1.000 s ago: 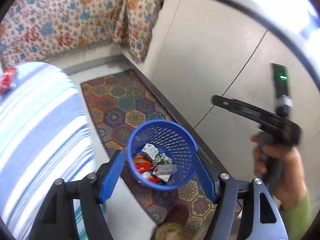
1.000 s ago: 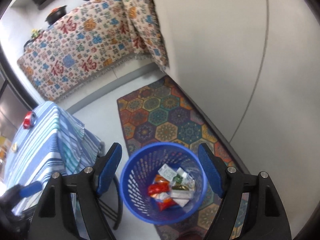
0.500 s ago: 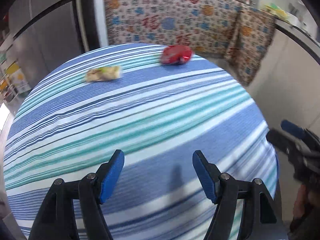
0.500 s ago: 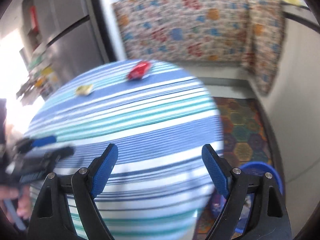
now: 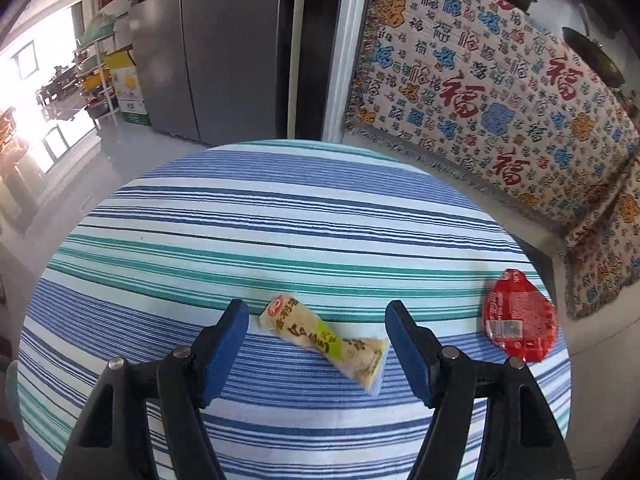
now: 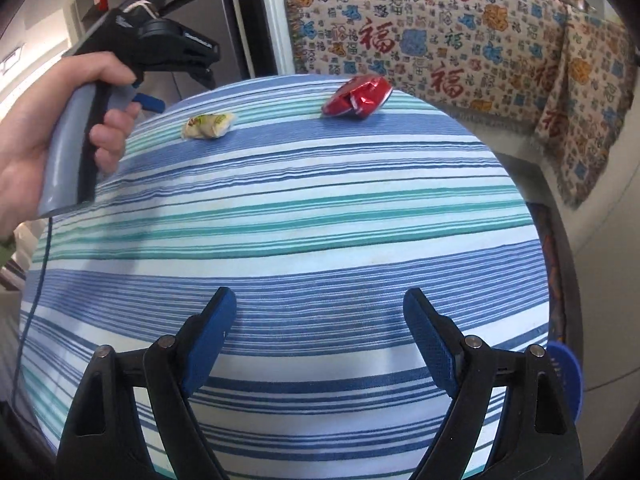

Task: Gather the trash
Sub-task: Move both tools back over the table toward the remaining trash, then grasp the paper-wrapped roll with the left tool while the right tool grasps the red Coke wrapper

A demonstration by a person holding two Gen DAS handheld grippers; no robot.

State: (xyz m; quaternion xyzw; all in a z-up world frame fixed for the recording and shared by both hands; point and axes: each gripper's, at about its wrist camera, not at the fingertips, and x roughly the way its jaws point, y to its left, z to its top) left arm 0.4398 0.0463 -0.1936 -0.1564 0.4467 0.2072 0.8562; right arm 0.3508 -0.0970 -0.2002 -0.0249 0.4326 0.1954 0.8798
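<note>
A pale yellow snack wrapper (image 5: 326,342) lies on the striped tablecloth (image 5: 280,224), right between the open jaws of my left gripper (image 5: 316,320). A red wrapper (image 5: 518,326) lies to its right near the table edge. In the right wrist view the yellow wrapper (image 6: 208,126) and the red wrapper (image 6: 358,98) lie at the far side of the table. My right gripper (image 6: 320,312) is open and empty over the near part of the cloth (image 6: 280,220). The left gripper's handle (image 6: 132,52) shows at far left, held by a hand.
The blue trash basket's rim (image 6: 566,376) shows at the right, below the table edge. A patterned cloth (image 5: 500,92) covers the counter behind the table. A grey fridge (image 5: 224,48) stands at the back left.
Both grippers swung up from the blue basket on the floor to the table. My left gripper has come up to the yellow wrapper, which now lies between its jaws.
</note>
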